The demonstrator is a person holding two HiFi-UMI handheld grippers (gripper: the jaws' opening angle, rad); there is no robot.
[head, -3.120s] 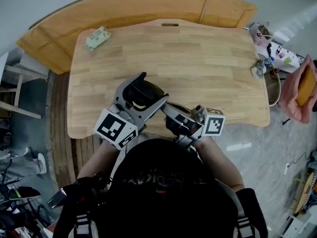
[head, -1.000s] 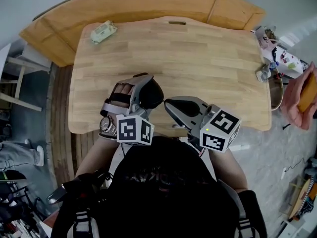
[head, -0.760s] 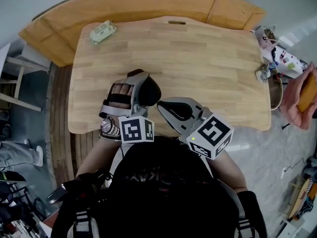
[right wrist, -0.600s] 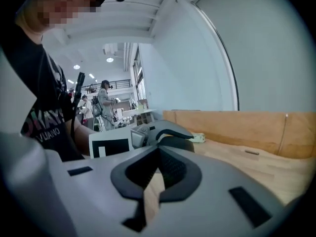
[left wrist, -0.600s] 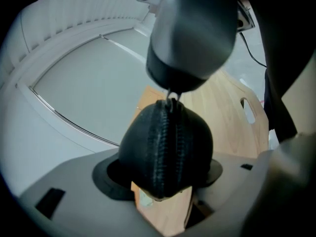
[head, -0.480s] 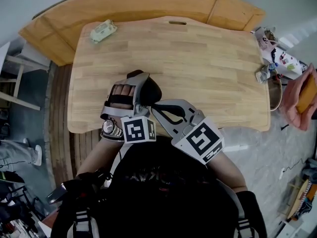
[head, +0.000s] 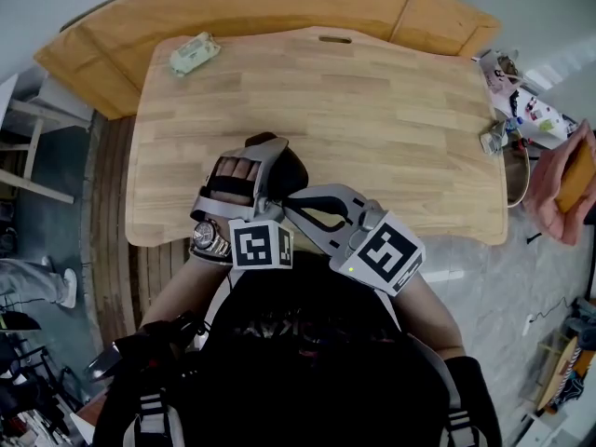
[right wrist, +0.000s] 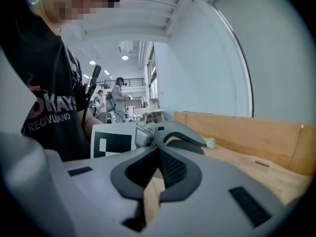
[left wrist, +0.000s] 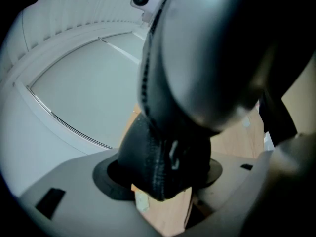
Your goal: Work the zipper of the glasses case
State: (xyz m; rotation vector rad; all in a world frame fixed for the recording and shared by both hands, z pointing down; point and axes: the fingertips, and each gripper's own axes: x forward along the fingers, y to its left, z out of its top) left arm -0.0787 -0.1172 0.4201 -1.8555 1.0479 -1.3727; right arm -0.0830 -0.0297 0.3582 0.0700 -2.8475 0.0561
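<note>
The black glasses case (head: pixel 287 169) is over the near edge of the wooden table (head: pixel 372 110), clamped in the left gripper (left wrist: pixel 163 176), which largely hides it from above. Just beside it, the right gripper (right wrist: pixel 158 152) is closed, with nothing visible between its tips. The zipper pull (left wrist: pixel 174 154) is blurred.

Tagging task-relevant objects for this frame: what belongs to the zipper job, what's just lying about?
Job: glasses case, its zipper pull, left gripper clamping the case, right gripper.
Lying about: green-and-white packet on the table, far left corner; clutter past its right edge.
</note>
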